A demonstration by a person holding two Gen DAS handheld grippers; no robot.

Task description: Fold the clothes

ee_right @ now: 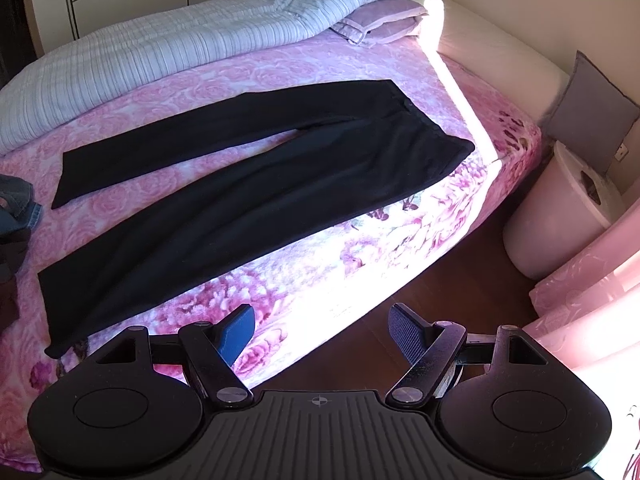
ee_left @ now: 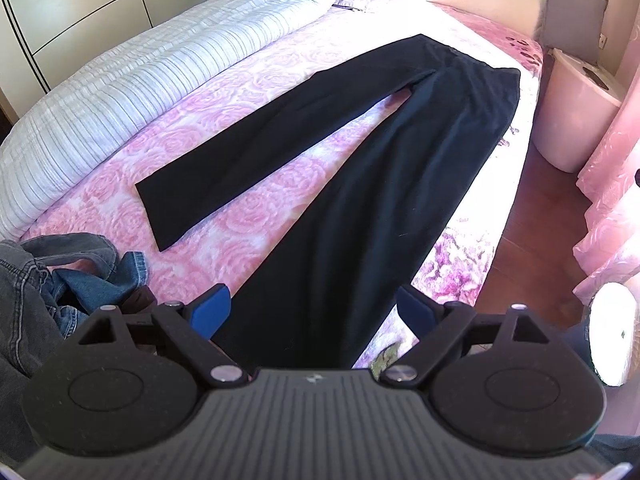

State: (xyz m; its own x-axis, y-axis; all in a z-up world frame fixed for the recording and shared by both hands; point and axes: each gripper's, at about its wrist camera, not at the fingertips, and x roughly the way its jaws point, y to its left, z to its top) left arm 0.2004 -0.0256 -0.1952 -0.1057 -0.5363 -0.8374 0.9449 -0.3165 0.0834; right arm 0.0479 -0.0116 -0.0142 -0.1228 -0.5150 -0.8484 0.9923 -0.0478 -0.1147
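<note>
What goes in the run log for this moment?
stage: pre-grasp | black trousers: flat on pink floral bed | left gripper: open, empty | right gripper: open, empty

Daylight is flooding a bedroom from the curtain side, burning out highlights in both fisheye views.

A blown-out white strip is running along the edge of the pink bedspread (ee_right: 280,92), and the curtain (ee_right: 592,280) is glowing. The black trousers (ee_left: 340,200) are reading as a near-featureless dark shape. Straight lines are bowing toward the frame edges, corners are vignetting black, and focus is holding reasonably sharp.
</note>
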